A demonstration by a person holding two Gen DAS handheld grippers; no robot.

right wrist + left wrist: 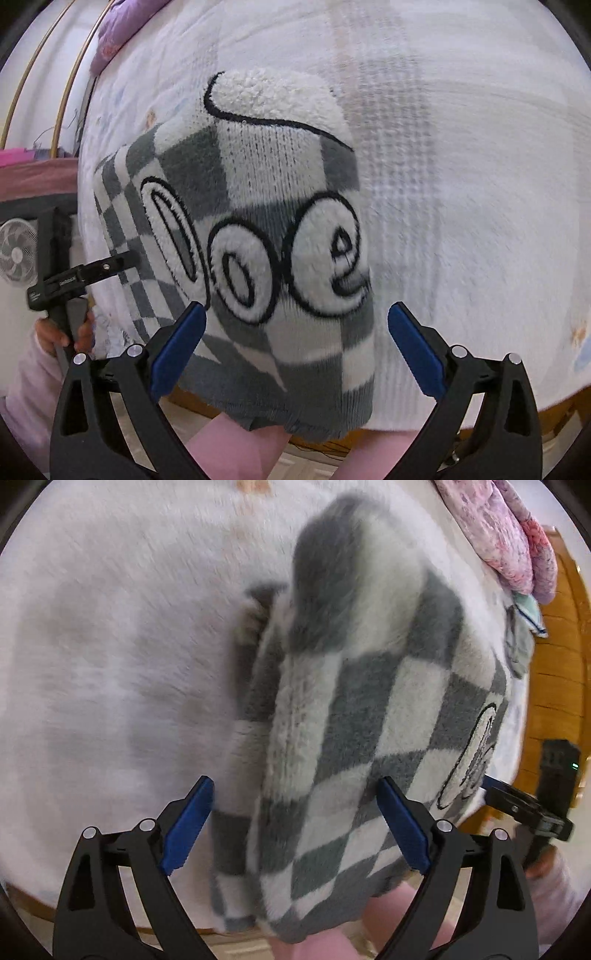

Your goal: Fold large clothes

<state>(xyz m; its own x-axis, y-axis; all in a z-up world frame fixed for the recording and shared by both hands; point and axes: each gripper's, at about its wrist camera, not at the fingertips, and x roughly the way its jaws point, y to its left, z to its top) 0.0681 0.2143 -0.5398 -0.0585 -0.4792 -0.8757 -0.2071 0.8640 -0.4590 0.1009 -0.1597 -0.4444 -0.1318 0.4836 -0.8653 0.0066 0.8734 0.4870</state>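
- Left tool (295, 823) and right tool (297, 347) both released, nothing between the blue pads.
- Checkered sweater (266, 236) lying bundled at the near edge of the bed (461, 184).
- Best next: pinch matching hem corners, fold evenly.
- Beyond: possibly a fan (16, 254), blurred.

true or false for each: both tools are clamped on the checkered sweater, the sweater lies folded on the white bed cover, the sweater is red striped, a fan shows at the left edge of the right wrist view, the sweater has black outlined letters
1. Both tools are clamped on the grey and white checkered fluffy sweater. False: the left tool and the right tool both stand open, pads off the fabric.
2. The sweater lies folded on the white bed cover. True.
3. The sweater is red striped. False: it is grey and white checks.
4. A white fan shows at the left edge of the right wrist view. True.
5. The sweater has black outlined letters. True.
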